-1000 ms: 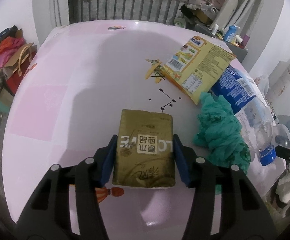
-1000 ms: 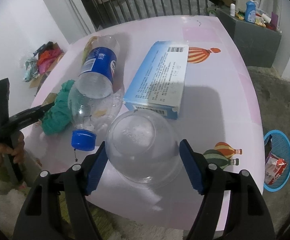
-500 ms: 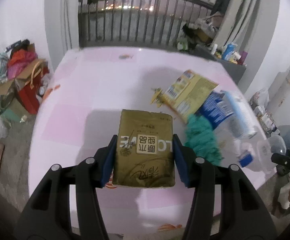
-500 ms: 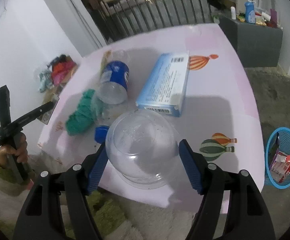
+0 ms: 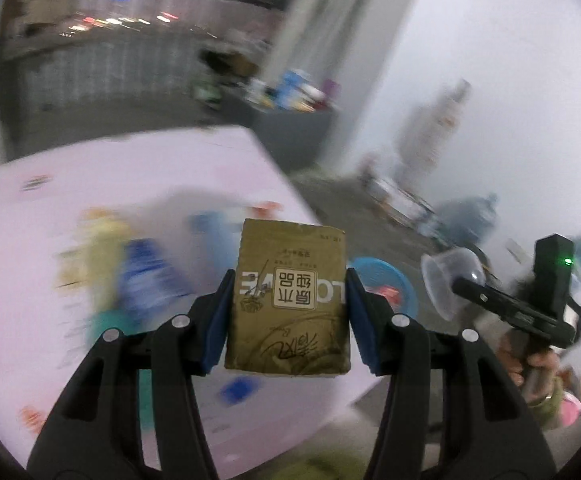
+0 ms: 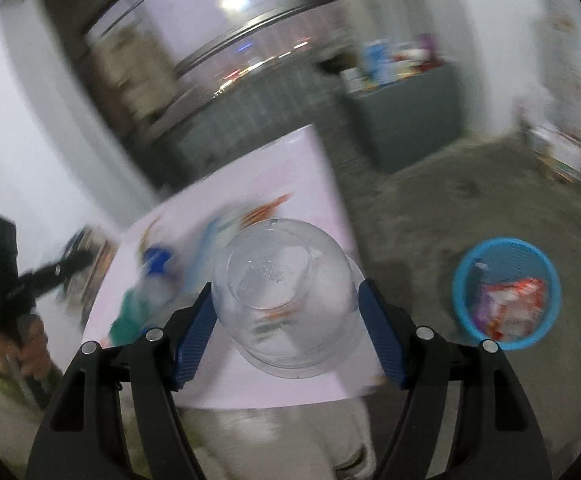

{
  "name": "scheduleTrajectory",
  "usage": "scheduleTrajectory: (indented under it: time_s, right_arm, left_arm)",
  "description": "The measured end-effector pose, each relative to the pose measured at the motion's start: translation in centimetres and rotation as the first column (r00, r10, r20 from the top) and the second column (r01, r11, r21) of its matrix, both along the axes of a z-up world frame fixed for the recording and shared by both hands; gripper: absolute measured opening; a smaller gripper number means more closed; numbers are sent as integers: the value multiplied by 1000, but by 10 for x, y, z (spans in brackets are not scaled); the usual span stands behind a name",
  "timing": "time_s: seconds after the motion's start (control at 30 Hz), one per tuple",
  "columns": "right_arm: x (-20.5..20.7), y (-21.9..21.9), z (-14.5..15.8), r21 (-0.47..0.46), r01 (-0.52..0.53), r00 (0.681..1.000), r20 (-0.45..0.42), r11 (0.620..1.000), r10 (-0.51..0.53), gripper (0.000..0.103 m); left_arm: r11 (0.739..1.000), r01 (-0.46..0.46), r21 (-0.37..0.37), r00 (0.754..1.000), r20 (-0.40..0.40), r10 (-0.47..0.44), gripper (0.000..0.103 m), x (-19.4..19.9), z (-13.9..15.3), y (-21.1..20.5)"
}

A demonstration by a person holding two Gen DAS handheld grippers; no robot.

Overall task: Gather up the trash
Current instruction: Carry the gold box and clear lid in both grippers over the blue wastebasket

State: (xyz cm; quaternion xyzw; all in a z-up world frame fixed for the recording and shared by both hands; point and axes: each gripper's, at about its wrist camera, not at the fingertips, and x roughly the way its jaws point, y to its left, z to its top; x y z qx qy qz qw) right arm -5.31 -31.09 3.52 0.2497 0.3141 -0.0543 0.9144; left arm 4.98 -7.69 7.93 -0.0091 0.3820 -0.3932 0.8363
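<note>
My left gripper (image 5: 289,300) is shut on a gold tissue pack (image 5: 289,300) and holds it in the air above the pink table's (image 5: 70,184) right edge. My right gripper (image 6: 286,304) is shut on a clear plastic bowl (image 6: 286,300), held above the table's near corner; it also shows in the left wrist view (image 5: 448,280). A blue trash basket (image 6: 506,292) with wrappers inside stands on the floor to the right; its rim (image 5: 394,280) shows just behind the pack in the left wrist view.
A blue-labelled bottle (image 5: 150,280), a yellow snack bag (image 5: 98,240), a green cloth (image 6: 130,316) and a blue box lie blurred on the table. A grey cabinet (image 6: 410,120) with bottles stands at the back. Clutter lines the far right wall.
Both grippers have lifted off the table with their loads and swung right, toward the floor side. The blue basket has come into both views. The background is motion-blurred.
</note>
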Motion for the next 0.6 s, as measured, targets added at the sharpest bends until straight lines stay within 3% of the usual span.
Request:
scheduleTrajectory:
  time_s: [0.1,0.23,0.47,0.6]
  right_arm:
    - [-26,-45,-11,37,181,983,-18,983,-181,69]
    - [-47,-94,-41,89,367,928,-104,926,-357,69]
    - [-49,-165,-109,180,537,837,-231,824,-495,69]
    - [-38,-197,-135,196,590,801,-261,784,-538,70]
  left_arm:
    - [993,120,2,990,-71,-119,50,8,-11,-61]
    - [961,275,2,948,-165,-271,50,17,-33,-161]
    - [909,405,96,895,-245,-373,50,21,-79,-315]
    - [883,443,155,883,-247,-399,50,24,-106,-393]
